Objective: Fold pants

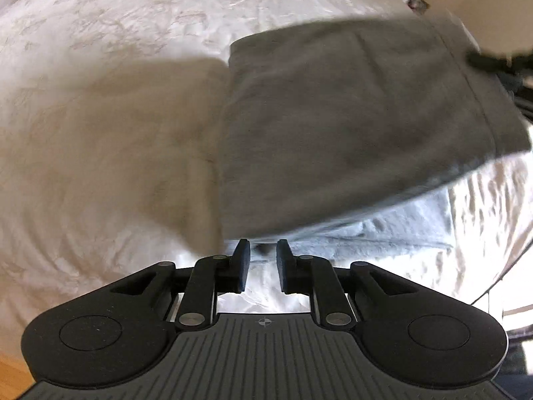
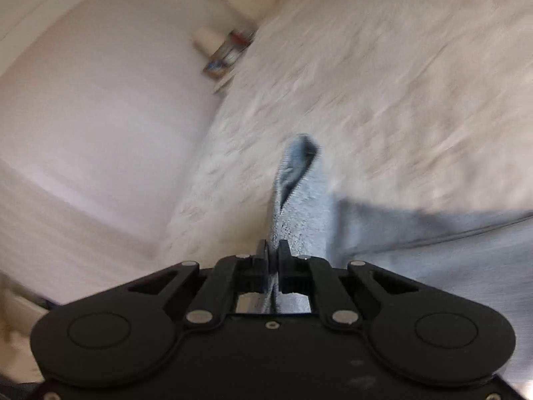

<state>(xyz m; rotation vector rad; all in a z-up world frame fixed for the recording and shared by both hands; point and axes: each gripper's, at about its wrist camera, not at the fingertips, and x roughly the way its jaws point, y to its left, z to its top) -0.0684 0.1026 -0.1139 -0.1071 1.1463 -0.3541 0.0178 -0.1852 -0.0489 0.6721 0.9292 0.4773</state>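
Left hand-held gripper [image 1: 262, 254] — jaws parted by a narrow gap, nothing between them — hovers over the white bed [image 1: 100, 66], the grey pants [image 1: 349, 126] lifted just ahead of its fingertips. Right hand-held gripper [image 2: 273, 250] — jaws clamped on a fold of the pants [image 2: 296, 200], which trail rightward across the bed [image 2: 399, 83].

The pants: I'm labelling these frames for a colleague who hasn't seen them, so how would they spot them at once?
Start from the bed with its crinkled cream bedspread that fills both views. The pants are the one grey garment lying on it; a bunched strip of them is pinched in the right gripper. Nothing else here is grey, smooth cloth with stitched seams.
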